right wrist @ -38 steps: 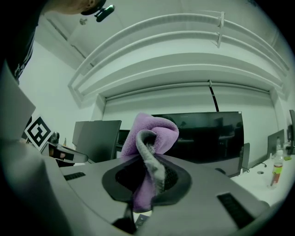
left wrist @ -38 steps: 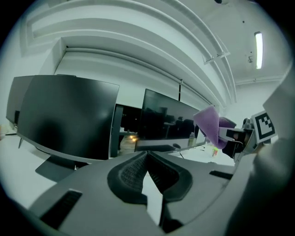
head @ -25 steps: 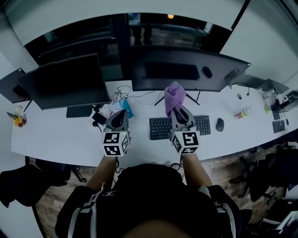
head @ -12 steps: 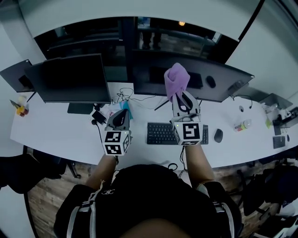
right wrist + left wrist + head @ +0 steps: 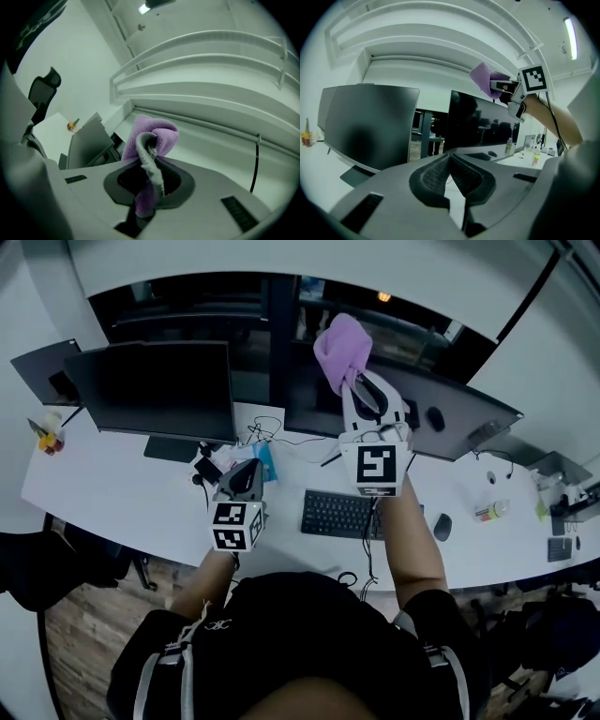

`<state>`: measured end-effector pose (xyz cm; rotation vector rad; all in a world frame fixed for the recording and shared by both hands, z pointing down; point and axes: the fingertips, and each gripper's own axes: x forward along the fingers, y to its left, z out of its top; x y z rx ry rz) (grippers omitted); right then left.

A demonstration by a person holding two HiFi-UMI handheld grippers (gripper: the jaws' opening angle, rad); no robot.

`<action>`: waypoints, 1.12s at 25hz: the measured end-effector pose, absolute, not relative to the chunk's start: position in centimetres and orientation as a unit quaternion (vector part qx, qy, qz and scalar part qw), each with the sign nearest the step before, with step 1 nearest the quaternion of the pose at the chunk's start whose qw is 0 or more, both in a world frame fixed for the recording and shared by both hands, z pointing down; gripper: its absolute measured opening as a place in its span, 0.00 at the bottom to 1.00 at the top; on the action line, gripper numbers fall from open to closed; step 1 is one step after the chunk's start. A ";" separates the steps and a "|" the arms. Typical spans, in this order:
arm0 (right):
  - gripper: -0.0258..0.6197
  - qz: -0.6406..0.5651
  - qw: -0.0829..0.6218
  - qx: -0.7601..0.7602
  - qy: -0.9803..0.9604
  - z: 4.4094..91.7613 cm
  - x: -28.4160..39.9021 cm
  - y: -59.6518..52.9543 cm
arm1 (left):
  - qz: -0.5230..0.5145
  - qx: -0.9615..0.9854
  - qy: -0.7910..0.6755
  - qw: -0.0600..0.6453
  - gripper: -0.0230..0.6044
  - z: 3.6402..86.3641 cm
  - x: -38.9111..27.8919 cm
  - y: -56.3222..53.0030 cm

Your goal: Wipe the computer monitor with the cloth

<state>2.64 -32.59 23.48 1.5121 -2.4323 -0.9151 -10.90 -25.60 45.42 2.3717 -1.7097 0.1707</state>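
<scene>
One cloth (image 5: 337,343) clamped in right hand-held gripper (image 5: 356,382), left hand-held gripper (image 5: 246,470) closed, empty

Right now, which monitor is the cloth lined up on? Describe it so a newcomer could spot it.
On the long white desk, look straight behind the black keyboard. That is the right-hand monitor, with the right gripper holding the purple cloth up near its top edge. It is clearly wider than the left-hand monitor beside it.

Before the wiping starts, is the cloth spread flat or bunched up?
Bunched up: the cloth is a crumpled wad pinched in the right tongs, not spread flat.
</scene>
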 end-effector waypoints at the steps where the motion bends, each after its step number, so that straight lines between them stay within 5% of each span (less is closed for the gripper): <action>1: 0.13 -0.323 0.082 0.499 -0.800 23.2 1.9 -33.0 | 0.057 0.804 -0.581 0.107 0.06 45.5 -11.2 -25.5; 20: 0.13 -0.441 0.294 0.444 -0.723 23.0 -7.2 -41.0 | 0.037 0.800 -0.585 0.126 0.06 46.7 -17.8 -26.3; 28: 0.13 -0.392 0.303 0.453 -0.741 23.7 -6.9 -42.7 | 0.030 0.812 -0.568 0.130 0.06 46.7 -19.7 -27.4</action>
